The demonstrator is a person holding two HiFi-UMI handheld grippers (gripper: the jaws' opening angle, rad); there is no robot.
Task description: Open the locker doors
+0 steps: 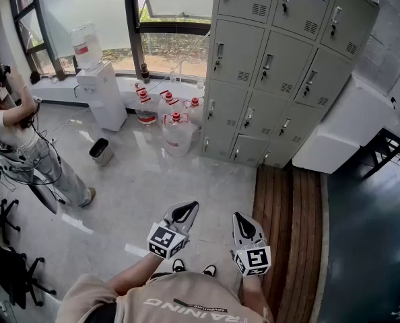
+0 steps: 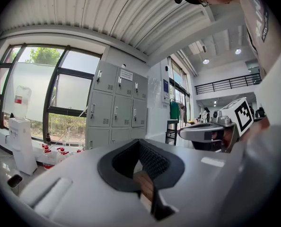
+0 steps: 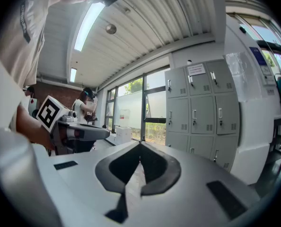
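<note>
Both tools ride low in front of the body, the left gripper (image 1: 185,210) and right gripper (image 1: 241,219) each pressed together on nothing. I'd call that a carrying posture, since the lockers (image 1: 274,66) stand well apart across the floor (image 1: 153,180) beside the window (image 1: 173,46), every door in view shut. Their top row is cut off at the head view's upper edge, and the little handles (image 1: 267,62) are too small to show how they latch.
</note>
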